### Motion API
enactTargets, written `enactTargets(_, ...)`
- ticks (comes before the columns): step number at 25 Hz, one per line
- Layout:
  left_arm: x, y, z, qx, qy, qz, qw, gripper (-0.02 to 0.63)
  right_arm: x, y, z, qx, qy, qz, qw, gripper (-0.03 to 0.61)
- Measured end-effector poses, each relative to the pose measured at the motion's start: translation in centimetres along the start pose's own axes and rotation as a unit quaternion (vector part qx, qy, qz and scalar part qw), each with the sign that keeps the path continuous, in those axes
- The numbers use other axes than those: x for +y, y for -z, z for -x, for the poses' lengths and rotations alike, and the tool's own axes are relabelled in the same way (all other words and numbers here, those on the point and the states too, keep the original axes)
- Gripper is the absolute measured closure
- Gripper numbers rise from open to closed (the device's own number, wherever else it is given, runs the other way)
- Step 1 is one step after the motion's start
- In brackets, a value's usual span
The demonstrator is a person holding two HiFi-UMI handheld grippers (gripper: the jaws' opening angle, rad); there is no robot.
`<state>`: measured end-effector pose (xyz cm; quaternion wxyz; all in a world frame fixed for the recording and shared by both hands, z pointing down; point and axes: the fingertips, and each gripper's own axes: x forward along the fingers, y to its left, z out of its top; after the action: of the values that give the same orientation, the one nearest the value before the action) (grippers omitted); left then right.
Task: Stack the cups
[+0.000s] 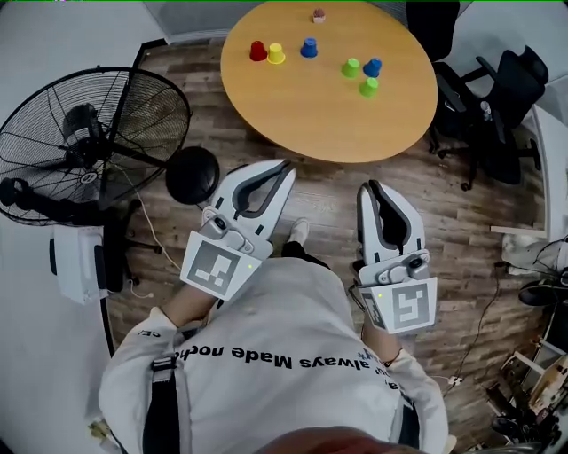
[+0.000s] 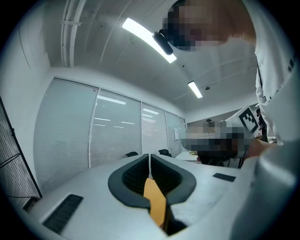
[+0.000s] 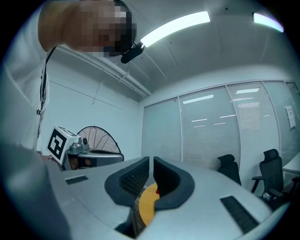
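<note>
Several small cups stand on the round wooden table [image 1: 311,124] at the top of the head view. A red cup [image 1: 258,50], a yellow cup [image 1: 276,54] and a blue cup [image 1: 309,47] stand at the far left. A green cup [image 1: 351,67], a second blue cup [image 1: 373,66] and another green cup [image 1: 368,87] form a cluster to the right. My left gripper [image 1: 285,165] [image 2: 149,158] and right gripper [image 1: 366,187] [image 3: 151,161] are held close to my body, short of the table's near edge. Both are shut with nothing between the jaws.
A small pinkish object [image 1: 319,15] sits at the table's far edge. A large standing fan [image 1: 89,146] and a white box [image 1: 78,263] are on the left, with a black round thing [image 1: 193,175] on the floor nearby. Black office chairs [image 1: 497,97] stand right of the table.
</note>
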<state>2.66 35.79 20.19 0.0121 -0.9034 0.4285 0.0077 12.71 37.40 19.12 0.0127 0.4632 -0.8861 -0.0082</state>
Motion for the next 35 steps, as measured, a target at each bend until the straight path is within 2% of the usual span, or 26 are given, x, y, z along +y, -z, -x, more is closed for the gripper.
enactTargets(8,-0.1,0.3,-4.8,0.005,-0.005,-0.005,1.0,0.58,-4.8,0.5,-1.2,-0.003,-0.007,-0.003,1.0,0.529)
enactTargets(17,0.2,1.4,-8.3,0.014,-0.002,0.001,0.9999,0.58,-7.9,1.4,-2.5,0.005,-0.004,-0.007,1.0,0.529)
enactTargets(28,3.2,1.9,-11.7,0.005,-0.005,0.004,1.0,0.58,-10.2,1.8,-6.2,0.01,-0.003,-0.001,1.0,0.529)
enactTargets(35,6.8,1.9,-14.1,0.0,-0.011,0.005,0.9999,0.58,-11.5,1.6,-10.5,0.008,-0.011,0.003,1.0,0.53)
